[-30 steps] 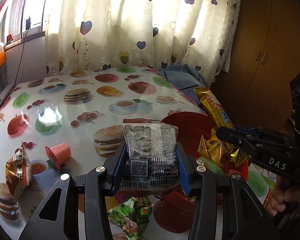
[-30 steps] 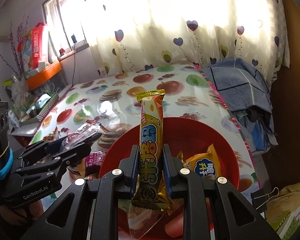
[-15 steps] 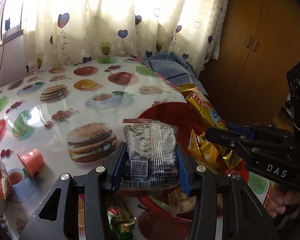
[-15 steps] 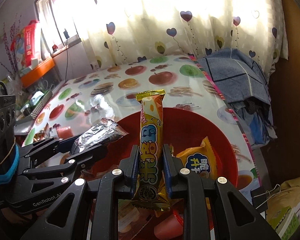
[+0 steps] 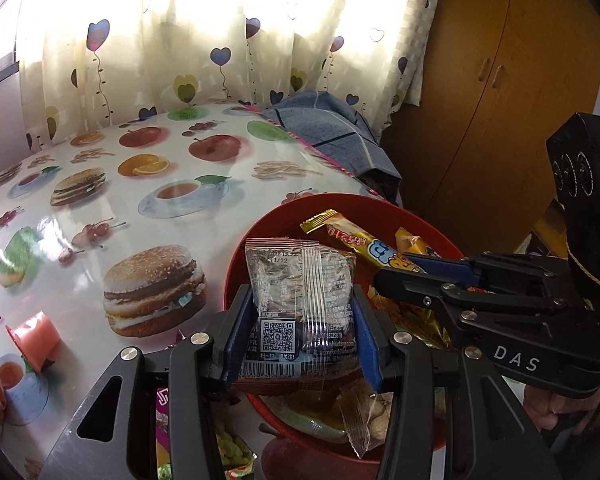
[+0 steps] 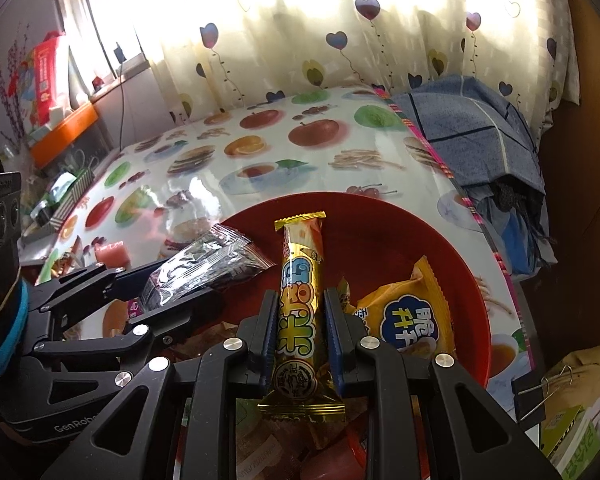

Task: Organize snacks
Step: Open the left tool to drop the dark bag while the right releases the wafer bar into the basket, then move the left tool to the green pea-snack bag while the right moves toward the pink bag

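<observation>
My left gripper is shut on a clear cellophane snack packet with a QR code, held above the near left rim of the red bowl. My right gripper is shut on a long yellow snack bar, held upright over the red bowl. The left gripper and its packet show at the left of the right wrist view. The right gripper and its bar show at the right of the left wrist view. The bowl holds a yellow bag and other wrapped snacks.
The table has a fruit and burger print cloth. A pink jelly cup and a snack bag lie at the near left. Green snack packets lie beside the bowl. A blue cloth hangs off the table's right edge, by a wooden cupboard.
Both grippers have moved further over the red bowl with their snacks held. The left gripper shifted right, so the bowl now lies directly beneath its packet.
</observation>
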Action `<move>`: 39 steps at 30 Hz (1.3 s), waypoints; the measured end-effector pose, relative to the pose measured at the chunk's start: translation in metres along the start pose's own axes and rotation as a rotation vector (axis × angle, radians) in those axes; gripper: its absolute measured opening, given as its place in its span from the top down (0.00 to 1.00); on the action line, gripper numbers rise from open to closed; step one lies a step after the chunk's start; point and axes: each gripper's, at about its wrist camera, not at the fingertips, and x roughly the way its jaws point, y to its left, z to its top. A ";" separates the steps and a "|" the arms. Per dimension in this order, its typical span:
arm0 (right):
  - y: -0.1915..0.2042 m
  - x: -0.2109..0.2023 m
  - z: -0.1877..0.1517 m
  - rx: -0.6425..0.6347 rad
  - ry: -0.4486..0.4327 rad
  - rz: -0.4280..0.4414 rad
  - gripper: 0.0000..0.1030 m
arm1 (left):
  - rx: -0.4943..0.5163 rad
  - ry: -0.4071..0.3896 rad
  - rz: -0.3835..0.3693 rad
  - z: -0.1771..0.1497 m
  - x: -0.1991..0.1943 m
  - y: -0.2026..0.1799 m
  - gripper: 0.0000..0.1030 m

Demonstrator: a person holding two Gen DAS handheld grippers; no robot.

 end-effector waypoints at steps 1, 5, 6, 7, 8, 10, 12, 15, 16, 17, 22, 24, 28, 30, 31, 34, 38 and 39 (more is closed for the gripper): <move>0.000 0.001 0.000 0.002 0.003 0.004 0.81 | 0.002 0.000 -0.001 0.000 0.001 0.000 0.53; -0.001 -0.001 0.002 0.005 0.004 0.007 0.77 | -0.002 0.013 -0.012 0.002 0.004 0.001 0.52; -0.001 -0.001 0.002 0.007 -0.001 0.005 0.75 | -0.003 0.013 -0.013 0.002 0.003 0.001 0.51; -0.001 -0.002 0.002 0.010 -0.005 0.008 0.74 | -0.004 0.009 -0.013 0.002 0.003 0.002 0.51; -0.002 -0.004 0.002 0.014 -0.012 0.011 0.73 | -0.004 0.005 -0.013 0.002 0.002 0.002 0.51; -0.001 -0.008 0.002 0.013 -0.022 0.011 0.73 | -0.005 -0.009 -0.014 0.002 0.000 0.002 0.50; -0.002 -0.011 0.002 0.013 -0.028 0.011 0.73 | -0.006 -0.029 -0.023 0.002 -0.004 0.001 0.50; -0.003 -0.016 0.001 0.016 -0.038 0.012 0.73 | -0.004 -0.055 -0.018 0.004 -0.011 0.001 0.44; -0.003 -0.017 0.001 0.016 -0.039 0.011 0.73 | -0.006 -0.061 -0.010 0.004 -0.013 0.002 0.44; -0.003 -0.018 0.001 0.016 -0.042 0.011 0.73 | -0.009 -0.065 -0.005 0.005 -0.015 0.004 0.44; -0.002 -0.023 -0.002 0.016 -0.046 0.018 0.73 | -0.047 -0.069 0.015 0.001 -0.026 0.013 0.44; 0.000 -0.025 -0.003 0.014 -0.047 0.020 0.73 | -0.063 -0.067 0.025 -0.003 -0.030 0.017 0.44; 0.008 -0.029 -0.007 0.001 -0.045 0.021 0.73 | -0.082 -0.056 0.044 -0.012 -0.038 0.021 0.44; 0.013 -0.032 -0.008 -0.011 -0.046 0.025 0.72 | -0.092 -0.053 0.045 -0.017 -0.043 0.023 0.44; 0.016 -0.033 -0.009 -0.018 -0.048 0.025 0.72 | -0.096 -0.054 0.051 -0.019 -0.045 0.024 0.44; 0.025 -0.036 -0.012 -0.039 -0.045 0.030 0.71 | -0.108 -0.056 0.064 -0.025 -0.053 0.026 0.44; 0.037 -0.038 -0.017 -0.072 -0.041 0.046 0.70 | -0.113 -0.060 0.088 -0.032 -0.063 0.026 0.44; 0.040 -0.039 -0.018 -0.081 -0.041 0.051 0.70 | -0.115 -0.064 0.092 -0.034 -0.066 0.026 0.44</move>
